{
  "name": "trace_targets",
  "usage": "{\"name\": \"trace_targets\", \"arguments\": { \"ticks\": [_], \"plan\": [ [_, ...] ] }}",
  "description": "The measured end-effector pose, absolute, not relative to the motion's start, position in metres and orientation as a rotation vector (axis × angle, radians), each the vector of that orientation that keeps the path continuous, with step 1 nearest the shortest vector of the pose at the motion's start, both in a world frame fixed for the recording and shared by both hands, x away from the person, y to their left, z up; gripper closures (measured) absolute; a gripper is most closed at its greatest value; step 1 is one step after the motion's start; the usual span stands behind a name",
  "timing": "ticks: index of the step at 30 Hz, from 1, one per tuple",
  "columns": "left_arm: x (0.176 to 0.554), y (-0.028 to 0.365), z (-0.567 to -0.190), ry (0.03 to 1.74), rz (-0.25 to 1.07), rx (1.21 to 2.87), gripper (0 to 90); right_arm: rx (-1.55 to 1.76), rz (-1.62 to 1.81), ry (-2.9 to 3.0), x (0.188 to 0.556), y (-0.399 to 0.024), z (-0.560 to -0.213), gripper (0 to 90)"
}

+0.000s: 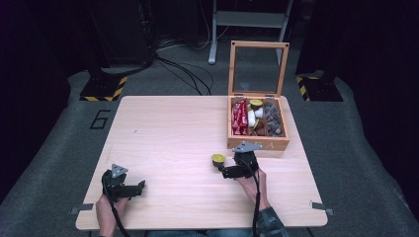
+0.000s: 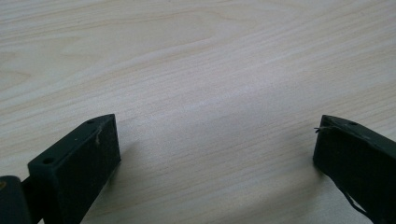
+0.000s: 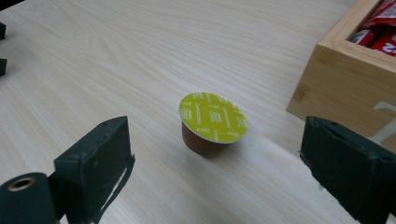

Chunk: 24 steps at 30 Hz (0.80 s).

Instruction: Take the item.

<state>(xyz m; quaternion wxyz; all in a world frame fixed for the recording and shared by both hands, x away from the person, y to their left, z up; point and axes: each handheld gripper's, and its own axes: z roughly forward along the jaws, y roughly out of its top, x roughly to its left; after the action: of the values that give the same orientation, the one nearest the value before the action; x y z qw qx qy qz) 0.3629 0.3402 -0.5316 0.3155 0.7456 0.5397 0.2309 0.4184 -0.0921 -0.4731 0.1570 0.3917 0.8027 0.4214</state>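
My two jaws on the right gripper (image 3: 215,172) are spread wide with one yellow-topped coffee pod (image 3: 212,122) standing free on the table (image 1: 168,138) just beyond them, near one open wooden box (image 1: 258,143), and my left gripper (image 2: 215,154) gapes over bare wood.

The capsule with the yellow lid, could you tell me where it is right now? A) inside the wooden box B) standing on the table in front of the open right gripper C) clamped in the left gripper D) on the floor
B: the capsule stands on the table, free between the right gripper's wide-apart jaws, beside the box.
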Motion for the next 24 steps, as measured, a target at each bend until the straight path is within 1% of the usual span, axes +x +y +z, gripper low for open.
{"name": "trace_targets", "arguments": {
  "ticks": [13,18,24],
  "plan": [
    [0.363,0.340,-0.532,1.421,0.608,1.963,0.4,1.144,1.164,2.191,0.386,-0.142,-0.462,4.9],
    [0.363,0.340,-0.532,1.422,0.608,1.963,0.4,1.201,1.127,2.133,0.376,-0.168,-0.465,5.0],
    [0.363,0.340,-0.532,1.416,0.613,1.962,0.4,1.277,1.102,2.075,0.362,-0.202,-0.477,4.5]
  ]
}}
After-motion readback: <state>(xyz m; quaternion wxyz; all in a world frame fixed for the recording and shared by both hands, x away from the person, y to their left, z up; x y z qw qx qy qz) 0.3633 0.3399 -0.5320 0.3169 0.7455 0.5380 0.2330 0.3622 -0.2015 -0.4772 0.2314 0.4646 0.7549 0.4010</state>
